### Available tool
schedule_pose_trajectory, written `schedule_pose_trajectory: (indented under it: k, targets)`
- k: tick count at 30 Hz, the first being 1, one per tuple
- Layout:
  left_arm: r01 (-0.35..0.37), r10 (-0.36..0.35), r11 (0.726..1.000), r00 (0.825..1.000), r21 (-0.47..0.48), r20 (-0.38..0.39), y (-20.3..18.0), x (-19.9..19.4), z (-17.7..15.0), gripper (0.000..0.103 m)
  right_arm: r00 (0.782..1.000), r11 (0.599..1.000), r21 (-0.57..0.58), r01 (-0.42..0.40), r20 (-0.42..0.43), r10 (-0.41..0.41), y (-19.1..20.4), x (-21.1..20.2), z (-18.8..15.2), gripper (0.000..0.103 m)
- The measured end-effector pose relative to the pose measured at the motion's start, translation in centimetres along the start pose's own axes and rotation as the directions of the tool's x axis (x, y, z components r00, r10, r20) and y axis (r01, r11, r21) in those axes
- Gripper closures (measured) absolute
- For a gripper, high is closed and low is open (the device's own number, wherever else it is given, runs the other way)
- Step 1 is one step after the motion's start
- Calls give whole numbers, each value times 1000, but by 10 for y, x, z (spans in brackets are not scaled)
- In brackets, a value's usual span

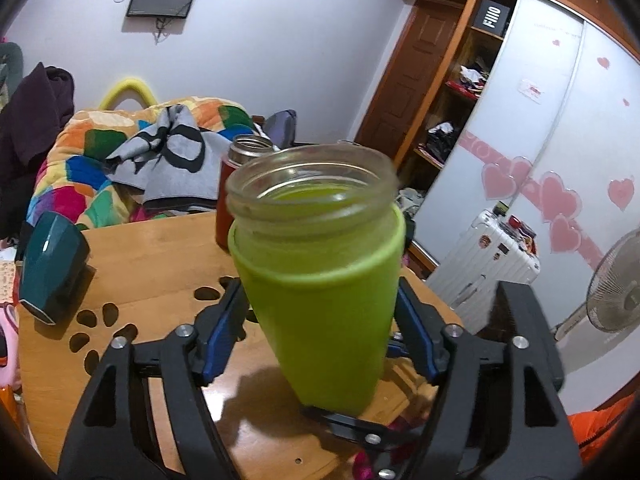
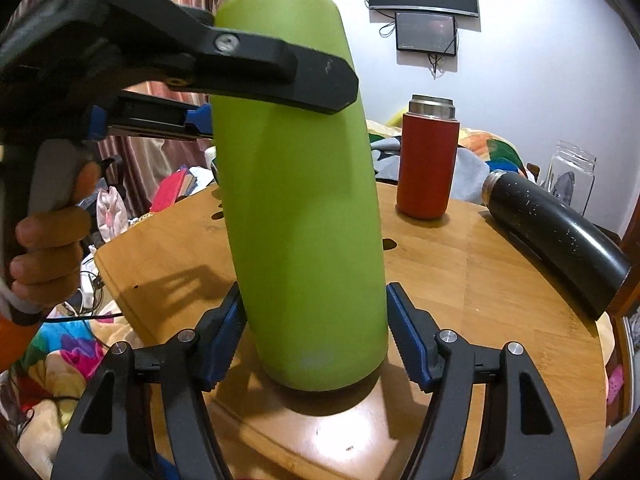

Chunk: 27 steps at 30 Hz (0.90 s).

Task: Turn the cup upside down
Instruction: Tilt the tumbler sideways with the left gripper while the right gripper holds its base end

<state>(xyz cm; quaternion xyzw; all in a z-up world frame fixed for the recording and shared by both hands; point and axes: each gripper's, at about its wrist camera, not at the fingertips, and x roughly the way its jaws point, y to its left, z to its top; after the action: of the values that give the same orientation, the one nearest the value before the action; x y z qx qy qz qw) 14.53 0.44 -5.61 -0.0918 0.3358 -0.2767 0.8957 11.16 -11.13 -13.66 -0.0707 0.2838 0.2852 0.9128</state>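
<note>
A tall green cup (image 1: 320, 312) with a clear glass rim stands mouth up on the round wooden table (image 1: 152, 264). It also fills the middle of the right wrist view (image 2: 300, 216). My left gripper (image 1: 320, 300) is shut on the cup's upper body, blue pads touching both sides. In the right wrist view the left gripper (image 2: 276, 92) shows high on the cup. My right gripper (image 2: 314, 332) straddles the cup's base; its left pad touches, while the right pad shows a thin gap.
A red bottle (image 2: 426, 164) stands behind the cup. A black bottle (image 2: 556, 236) lies on the table's right side, a clear jar (image 2: 572, 176) beyond it. A dark teal cup (image 1: 52, 268) lies at the table's left edge. A bed with blankets (image 1: 132, 156) sits behind.
</note>
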Motion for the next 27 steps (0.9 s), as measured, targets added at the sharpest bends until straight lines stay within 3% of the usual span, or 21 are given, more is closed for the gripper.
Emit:
schedule_pose_trajectory:
  k: [4, 8, 16, 24, 27]
  targets:
    - [-57, 57, 998, 998, -30, -19, 10, 8, -3, 25, 1000, 1000, -15, -7, -5, 7, -1, -9, 0, 40]
    - [16, -22, 989, 999, -144, -37, 34, 19, -6, 24, 1000, 999, -12, -31, -3, 31, -3, -14, -1, 41]
    - [89, -120, 933, 990, -349, -69, 71, 37, -19, 22, 999, 999, -4, -32, 1, 32, -5, -14, -2, 41]
    - [0, -45, 935, 992, -356, -116, 76, 42, -27, 17, 999, 999, 12, -34, 6, 34, -7, -12, -3, 41]
    - [-44, 17, 957, 995, -285, -96, 69, 36, -27, 17, 999, 999, 22, -35, 7, 35, -9, -14, -4, 41]
